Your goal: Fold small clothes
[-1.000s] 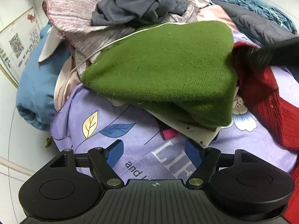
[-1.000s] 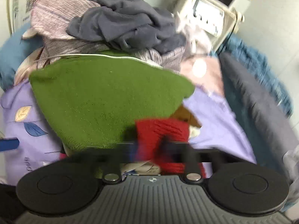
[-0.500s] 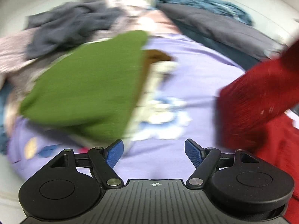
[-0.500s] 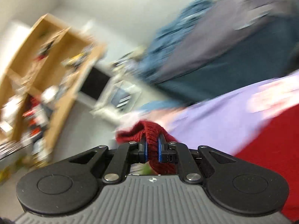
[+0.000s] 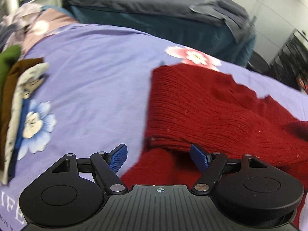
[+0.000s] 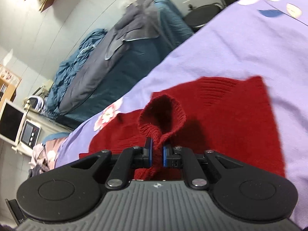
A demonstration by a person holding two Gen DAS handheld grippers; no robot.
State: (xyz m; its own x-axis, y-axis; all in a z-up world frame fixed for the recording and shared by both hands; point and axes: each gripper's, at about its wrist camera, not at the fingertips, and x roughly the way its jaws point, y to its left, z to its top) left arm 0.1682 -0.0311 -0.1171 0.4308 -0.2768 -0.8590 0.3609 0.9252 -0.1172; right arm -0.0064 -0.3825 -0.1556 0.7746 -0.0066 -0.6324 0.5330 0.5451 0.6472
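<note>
Now the right gripper (image 6: 156,153) is clamped on a bunched cuff of the red knit sweater (image 6: 221,119), rest of it spread on the lilac floral sheet (image 6: 221,53). Left gripper (image 5: 160,157) w/ jaws wide apart, nothing btwn them, hovering at the sweater's (image 5: 202,105) folded ribbed edge. Folded stack (image 5: 11,100) sits far left. Sheet (image 5: 96,67) print reads "IFE", partly cut off.

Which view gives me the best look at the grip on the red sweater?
Right wrist view: the right gripper is shut on a bunched fold of the red sweater, pads pinching it in plain sight. The left wrist view shows only the sweater's ribbed edge beneath the open left gripper, no grip.
</note>
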